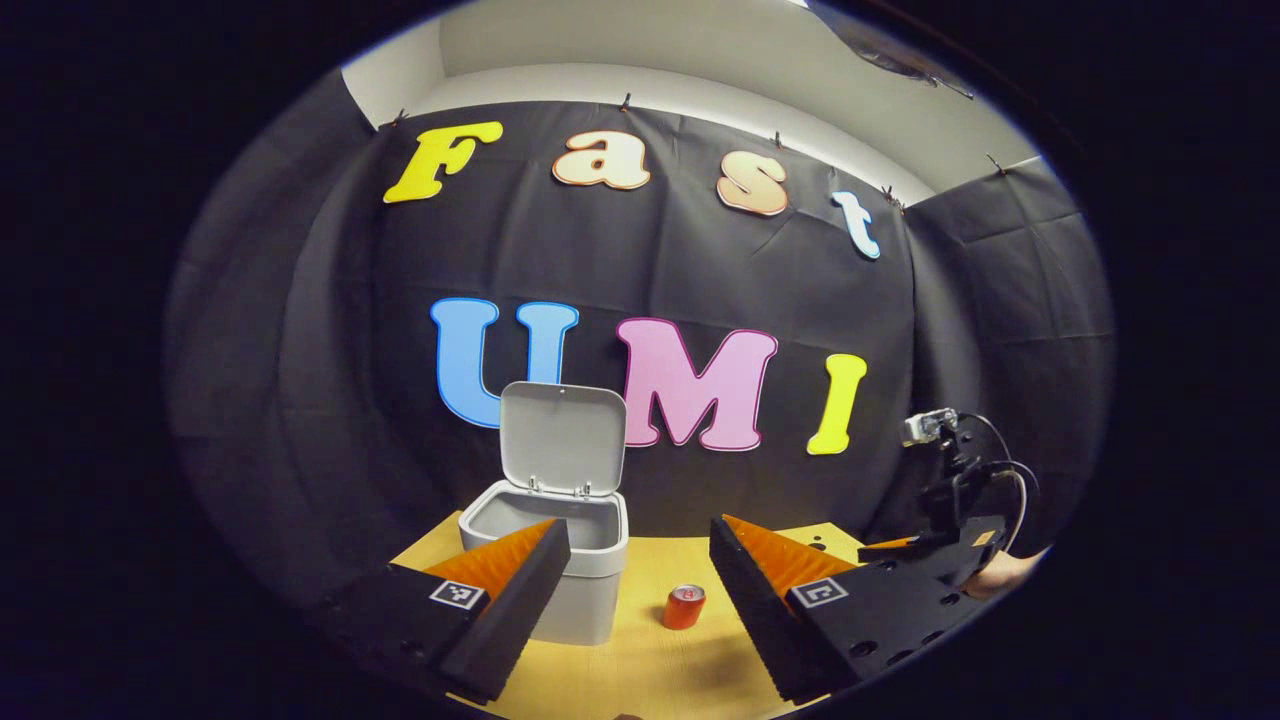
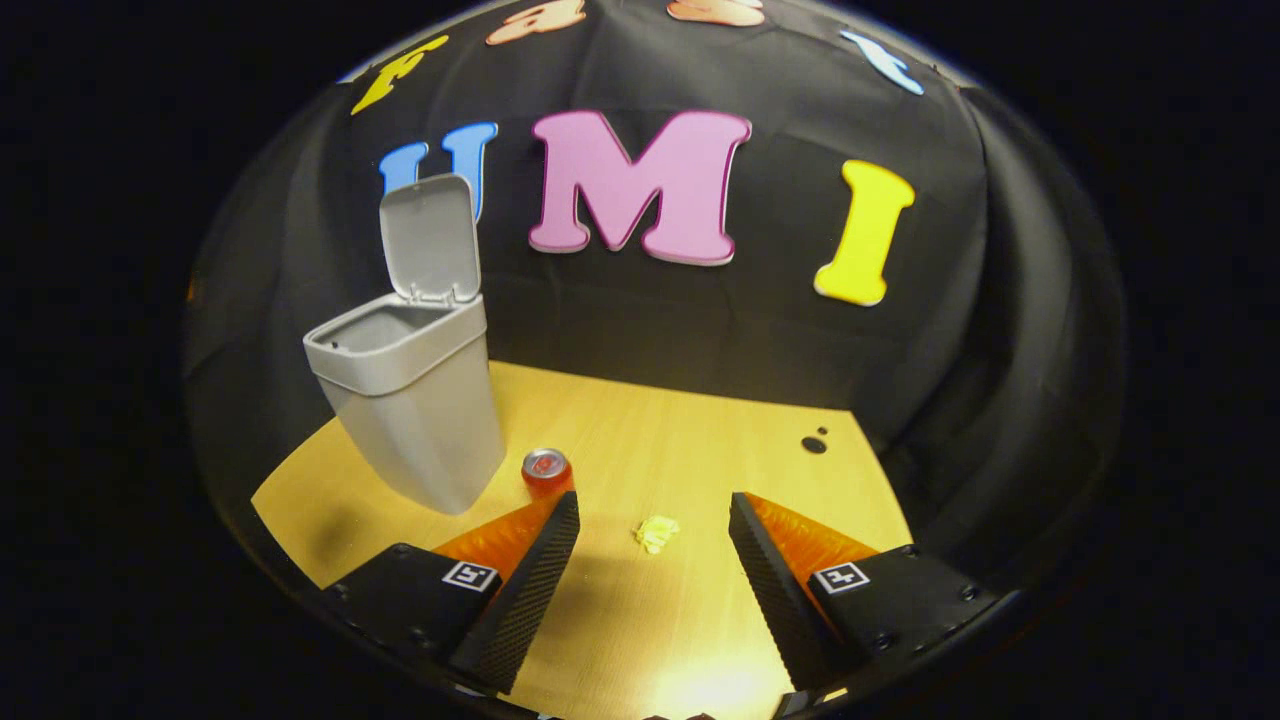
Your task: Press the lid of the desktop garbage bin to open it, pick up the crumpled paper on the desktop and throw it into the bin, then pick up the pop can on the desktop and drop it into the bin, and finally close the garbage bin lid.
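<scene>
The grey bin stands on the wooden desktop with its lid flipped up. A red pop can stands upright just right of the bin. A small crumpled yellow paper lies on the desk right of the can. My left gripper is open, held above the desk before the bin and can. My right gripper is open and empty, hovering over the desk with the paper between its fingertips in the right gripper view. The right gripper and a hand show at the right of the left gripper view.
The wooden desktop reaches back to the black cloth wall. A small dark hole marks the desk near its back right corner. Bare wood lies right of the paper.
</scene>
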`<state>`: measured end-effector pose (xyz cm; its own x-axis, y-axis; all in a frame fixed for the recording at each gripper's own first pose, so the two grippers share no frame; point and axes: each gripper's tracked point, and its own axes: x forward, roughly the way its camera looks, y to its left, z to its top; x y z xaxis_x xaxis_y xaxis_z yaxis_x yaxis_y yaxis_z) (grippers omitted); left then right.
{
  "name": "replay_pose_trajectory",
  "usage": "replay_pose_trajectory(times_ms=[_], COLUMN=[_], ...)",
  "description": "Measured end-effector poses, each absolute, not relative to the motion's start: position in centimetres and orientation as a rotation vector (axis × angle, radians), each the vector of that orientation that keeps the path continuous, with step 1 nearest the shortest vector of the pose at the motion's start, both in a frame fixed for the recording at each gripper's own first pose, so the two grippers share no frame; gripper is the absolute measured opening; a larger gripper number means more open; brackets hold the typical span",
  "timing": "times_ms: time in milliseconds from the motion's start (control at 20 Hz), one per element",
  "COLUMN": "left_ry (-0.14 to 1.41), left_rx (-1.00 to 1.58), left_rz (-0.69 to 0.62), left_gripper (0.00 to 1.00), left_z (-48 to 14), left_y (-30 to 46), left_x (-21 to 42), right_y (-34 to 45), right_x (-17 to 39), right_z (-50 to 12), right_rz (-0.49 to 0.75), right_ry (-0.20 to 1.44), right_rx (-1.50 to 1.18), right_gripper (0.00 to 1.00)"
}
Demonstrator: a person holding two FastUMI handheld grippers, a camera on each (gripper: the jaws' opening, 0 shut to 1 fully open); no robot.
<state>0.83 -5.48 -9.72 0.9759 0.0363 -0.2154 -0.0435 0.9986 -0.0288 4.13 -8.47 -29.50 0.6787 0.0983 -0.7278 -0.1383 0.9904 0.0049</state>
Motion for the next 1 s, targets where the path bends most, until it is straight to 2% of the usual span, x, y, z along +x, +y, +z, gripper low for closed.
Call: replay_pose_trajectory(times_ms=[300,500,800,1000], left_ry=[0.318,0.334,0.358,0.377], left_rx=[-0.025,-0.012,-0.021,-0.012], left_rz=[0.152,0.222,0.295,0.300], left_gripper=[0.95,0.95,0.95,0.96], left_z=[-13.1,-13.7,-15.1,-15.8], left_y=[-5.3,-3.8,-2.9,-3.0], left_x=[-1.8,-2.6,-3.6,-3.1], right_y=[-8.8,-8.3,-9.8,-10.1], right_x=[5.9,7.4,9.4,9.2], right_z=[-40.5,-45.8,-52.2,-54.7], right_rz=[0.216,0.217,0.122,0.121], right_ry=[1.068,1.149,1.249,1.294], right_rx=[-0.048,0.013,0.028,0.014], right_gripper=[0.98,0.99,0.98,0.99])
